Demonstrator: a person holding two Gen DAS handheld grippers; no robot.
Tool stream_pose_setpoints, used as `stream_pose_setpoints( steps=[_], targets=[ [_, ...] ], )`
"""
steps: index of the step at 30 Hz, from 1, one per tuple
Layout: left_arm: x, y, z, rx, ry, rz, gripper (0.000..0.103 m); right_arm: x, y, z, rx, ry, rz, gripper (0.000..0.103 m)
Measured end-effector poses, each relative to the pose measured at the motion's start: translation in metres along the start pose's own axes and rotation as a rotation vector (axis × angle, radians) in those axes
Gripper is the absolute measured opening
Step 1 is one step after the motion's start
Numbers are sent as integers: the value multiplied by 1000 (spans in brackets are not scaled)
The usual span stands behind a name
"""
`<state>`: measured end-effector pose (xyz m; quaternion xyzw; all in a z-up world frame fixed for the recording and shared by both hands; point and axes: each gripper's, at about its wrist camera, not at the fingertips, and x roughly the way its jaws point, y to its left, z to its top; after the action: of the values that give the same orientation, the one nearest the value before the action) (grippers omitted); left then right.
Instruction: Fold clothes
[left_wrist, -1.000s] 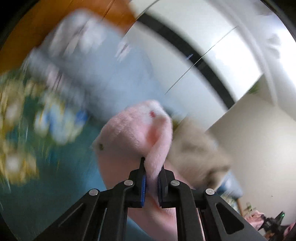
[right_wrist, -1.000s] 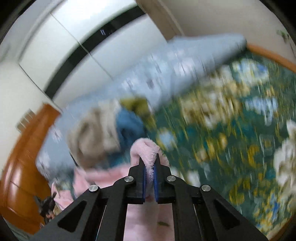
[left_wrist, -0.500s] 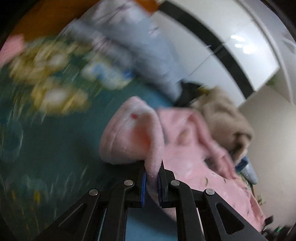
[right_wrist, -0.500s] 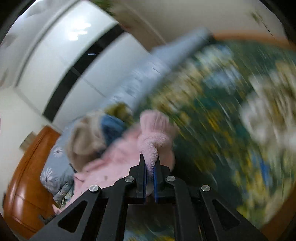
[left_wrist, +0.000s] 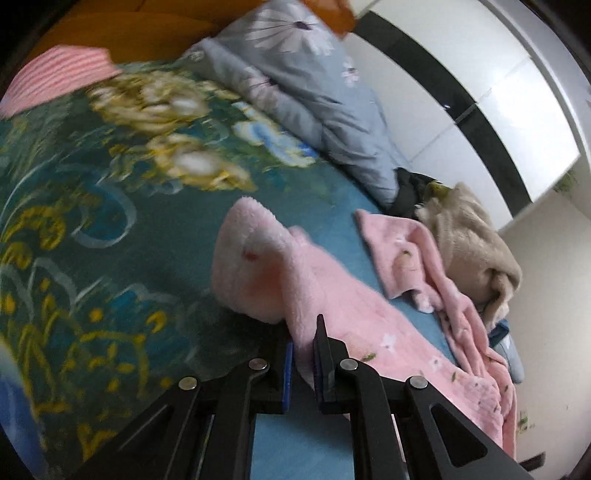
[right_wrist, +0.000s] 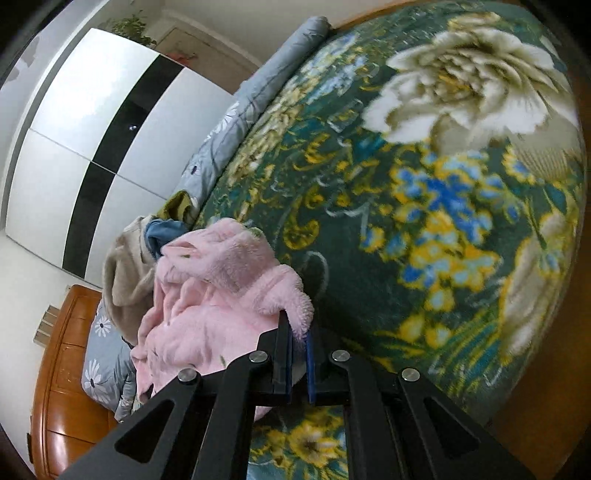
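Observation:
A fluffy pink garment (left_wrist: 332, 295) lies stretched on a bed with a green floral blanket (left_wrist: 92, 221). My left gripper (left_wrist: 303, 350) is shut on one edge of the pink garment, low over the blanket. In the right wrist view the same pink garment (right_wrist: 207, 306) is bunched up, and my right gripper (right_wrist: 299, 343) is shut on another fluffy edge of it, close to the blanket (right_wrist: 424, 203). The rest of the garment trails toward a pile of other clothes.
A beige garment (left_wrist: 469, 251) and dark clothes (left_wrist: 410, 192) are piled at the bed's side, next to a grey flowered duvet (left_wrist: 303, 85). A pink striped cloth (left_wrist: 55, 77) lies far left. A white and black wardrobe (right_wrist: 92, 122) and a wooden headboard (right_wrist: 62, 387) stand beyond.
Both grippers have come down with the pink garment from the air to the blanket. The garment now lies spread out on the bed. Both grips have stayed shut.

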<state>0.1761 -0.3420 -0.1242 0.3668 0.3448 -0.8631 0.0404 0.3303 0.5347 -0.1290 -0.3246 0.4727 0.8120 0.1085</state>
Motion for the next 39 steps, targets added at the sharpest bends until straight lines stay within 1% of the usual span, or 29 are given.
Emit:
stream_pose_setpoints(
  steps=[3, 5, 9, 11, 13, 14, 15, 16, 18, 19, 21, 22, 24, 25, 26, 27, 28, 30, 31, 32, 33, 35, 37, 39],
  targets=[
    [-6, 18, -5, -21, -11, 61, 6, 5, -8, -2, 14, 10, 0, 6],
    [-10, 26, -6, -24, -24, 57, 6, 8, -13, -3, 23, 17, 0, 6],
    [-7, 21, -9, 1, -23, 69, 7, 13, -10, -3, 2, 30, 1, 6],
    [-2, 25, -13, -22, -15, 80, 7, 13, -9, -4, -7, 32, -1, 6],
    [2, 28, -15, -55, -5, 73, 9, 11, -7, -5, -24, 36, -8, 6],
    [1, 26, -13, -38, -5, 81, 10, 9, -4, -5, -39, 41, -8, 6],
    [0, 23, -11, -22, -5, 88, 11, 8, -1, -6, -61, 43, -13, 9],
    [-1, 21, -10, -5, -5, 96, 12, 5, 4, -7, -92, 43, -31, 10],
    [-2, 16, -6, 28, -6, 111, 18, -1, 14, -9, -158, 44, -79, 10],
    [-3, 13, -4, 44, -6, 118, 20, -4, 19, -10, -195, 46, -122, 11],
    [-5, 8, 0, 77, -6, 133, 26, -10, 40, -19, -320, 37, -223, 12],
    [-5, 6, 1, 94, -6, 141, 27, -13, 53, -25, -393, 35, -271, 12],
    [-7, 1, 5, 127, -7, 156, 32, -13, 92, -48, -623, 33, -373, 12],
    [-8, -1, 7, 143, -7, 163, 41, -13, 113, -60, -744, 32, -423, 15],
    [-8, -4, 9, 159, -6, 170, 49, -8, 136, -75, -862, 49, -418, 18],
    [-4, -5, 12, 171, 2, 170, 51, 0, 159, -92, -978, 73, -392, 28],
    [1, -7, 14, 183, 11, 170, 51, 11, 182, -108, -1064, 109, -340, 33],
    [9, -11, 20, 208, 27, 170, 51, 47, 231, -146, -1196, 234, -160, 33],
    [13, -13, 23, 220, 36, 171, 51, 66, 254, -168, -1259, 293, -87, 33],
    [18, -14, 26, 229, 49, 175, 52, 85, 277, -189, -1321, 349, -21, 33],
    [22, -16, 28, 239, 62, 180, 52, 105, 301, -213, -1391, 391, 19, 33],
    [27, -19, 33, 268, 80, 198, 52, 145, 349, -261, -1537, 464, 82, 33],
    [22, -20, 38, 293, 64, 214, 52, 176, 390, -313, -1715, 488, 107, 33],
    [13, -16, 43, 283, 34, 215, 55, 201, 426, -360, -1873, 502, 131, 32]
  ],
)
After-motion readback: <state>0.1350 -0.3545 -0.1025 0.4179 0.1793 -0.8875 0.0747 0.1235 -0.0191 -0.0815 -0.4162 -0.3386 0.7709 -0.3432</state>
